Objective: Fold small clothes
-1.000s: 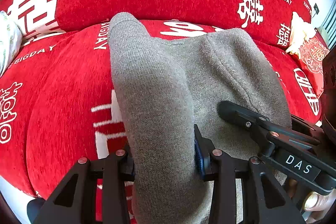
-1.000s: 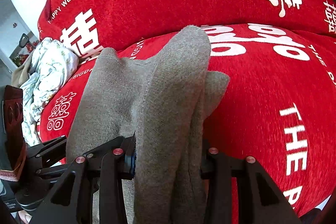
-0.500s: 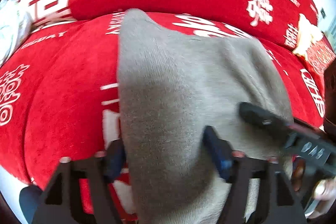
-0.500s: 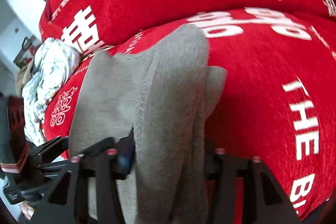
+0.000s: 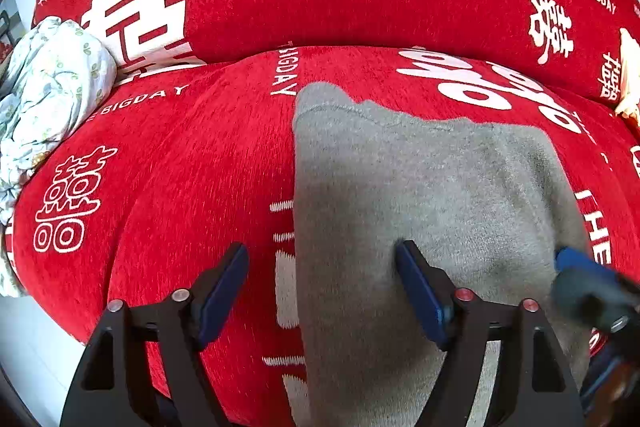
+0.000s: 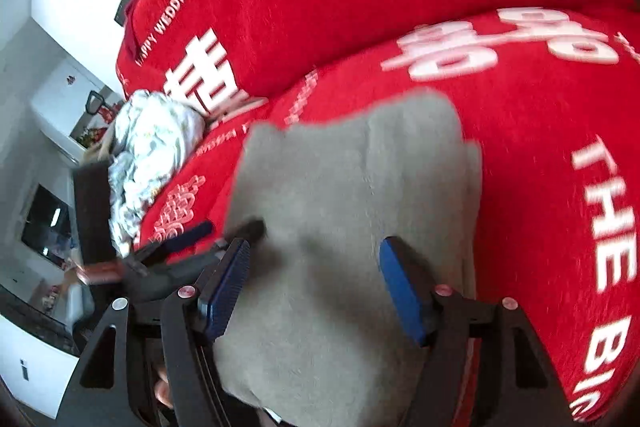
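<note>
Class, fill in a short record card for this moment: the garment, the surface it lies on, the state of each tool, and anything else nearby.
garment: grey knit garment, lying flat
surface: red sofa cover with white lettering
left tool: open, not gripping, one finger over the garment's left edge
right tool: open, over the garment, not gripping
nearby: crumpled floral cloth at the sofa's left end

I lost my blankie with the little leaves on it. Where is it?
The leafy white cloth is bunched at the far left of the red sofa cover, against the backrest, left of the grey garment; the right wrist view shows it too.
</note>
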A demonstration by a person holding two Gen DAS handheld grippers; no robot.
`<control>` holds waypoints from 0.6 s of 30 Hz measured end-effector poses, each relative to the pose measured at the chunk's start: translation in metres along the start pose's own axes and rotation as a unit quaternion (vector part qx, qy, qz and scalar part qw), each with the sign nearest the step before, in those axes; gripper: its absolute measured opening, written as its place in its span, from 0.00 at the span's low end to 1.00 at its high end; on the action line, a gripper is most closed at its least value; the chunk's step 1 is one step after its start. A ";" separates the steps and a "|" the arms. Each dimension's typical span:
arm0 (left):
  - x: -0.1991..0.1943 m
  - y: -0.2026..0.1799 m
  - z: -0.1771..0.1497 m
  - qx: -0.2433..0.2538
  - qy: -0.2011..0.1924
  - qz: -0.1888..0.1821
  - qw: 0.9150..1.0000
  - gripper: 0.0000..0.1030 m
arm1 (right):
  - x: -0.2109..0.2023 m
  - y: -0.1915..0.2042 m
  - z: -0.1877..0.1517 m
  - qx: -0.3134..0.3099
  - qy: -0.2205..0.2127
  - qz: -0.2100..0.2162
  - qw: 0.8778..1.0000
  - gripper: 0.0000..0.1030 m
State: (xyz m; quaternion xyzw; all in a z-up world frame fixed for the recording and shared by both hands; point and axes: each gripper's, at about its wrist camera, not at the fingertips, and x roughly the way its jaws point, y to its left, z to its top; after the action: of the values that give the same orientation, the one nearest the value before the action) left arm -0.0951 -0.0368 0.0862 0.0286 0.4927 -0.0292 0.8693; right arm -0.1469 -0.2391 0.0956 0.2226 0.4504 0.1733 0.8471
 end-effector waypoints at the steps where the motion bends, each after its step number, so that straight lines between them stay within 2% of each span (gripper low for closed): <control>1: -0.001 0.001 -0.003 0.003 -0.002 0.005 1.000 0.88 | -0.001 0.000 -0.007 -0.011 -0.006 -0.010 1.000 0.69; 3: -0.006 0.001 -0.009 0.009 -0.007 0.006 1.000 0.90 | -0.006 0.003 -0.021 -0.037 -0.017 -0.020 0.999 0.69; 5: -0.015 0.000 -0.019 0.014 -0.013 0.000 1.000 0.90 | -0.013 0.009 -0.037 -0.075 -0.022 -0.039 0.996 0.74; 9: -0.032 -0.010 -0.043 0.045 -0.038 0.009 0.998 0.90 | -0.021 0.022 -0.077 -0.174 -0.019 -0.116 0.978 0.80; 11: -0.044 -0.018 -0.057 0.061 -0.055 0.014 0.997 0.90 | -0.020 0.024 -0.094 -0.200 0.006 -0.145 0.969 0.81; 13: -0.055 -0.019 -0.064 0.060 -0.069 0.004 0.996 0.90 | -0.029 0.024 -0.105 -0.207 -0.012 -0.172 0.963 0.81; 16: -0.073 -0.016 -0.071 0.050 -0.088 -0.024 0.995 0.90 | -0.046 0.036 -0.112 -0.223 -0.070 -0.225 0.946 0.82; 18: -0.084 -0.014 -0.074 0.041 -0.102 -0.020 0.994 0.90 | -0.056 0.047 -0.111 -0.232 -0.102 -0.249 0.935 0.84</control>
State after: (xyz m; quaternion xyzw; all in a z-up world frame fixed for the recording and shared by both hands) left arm -0.2024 -0.0431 0.1199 0.0515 0.4003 -0.0697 0.9123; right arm -0.2742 -0.2027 0.1039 -0.0829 0.3498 0.0327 0.9326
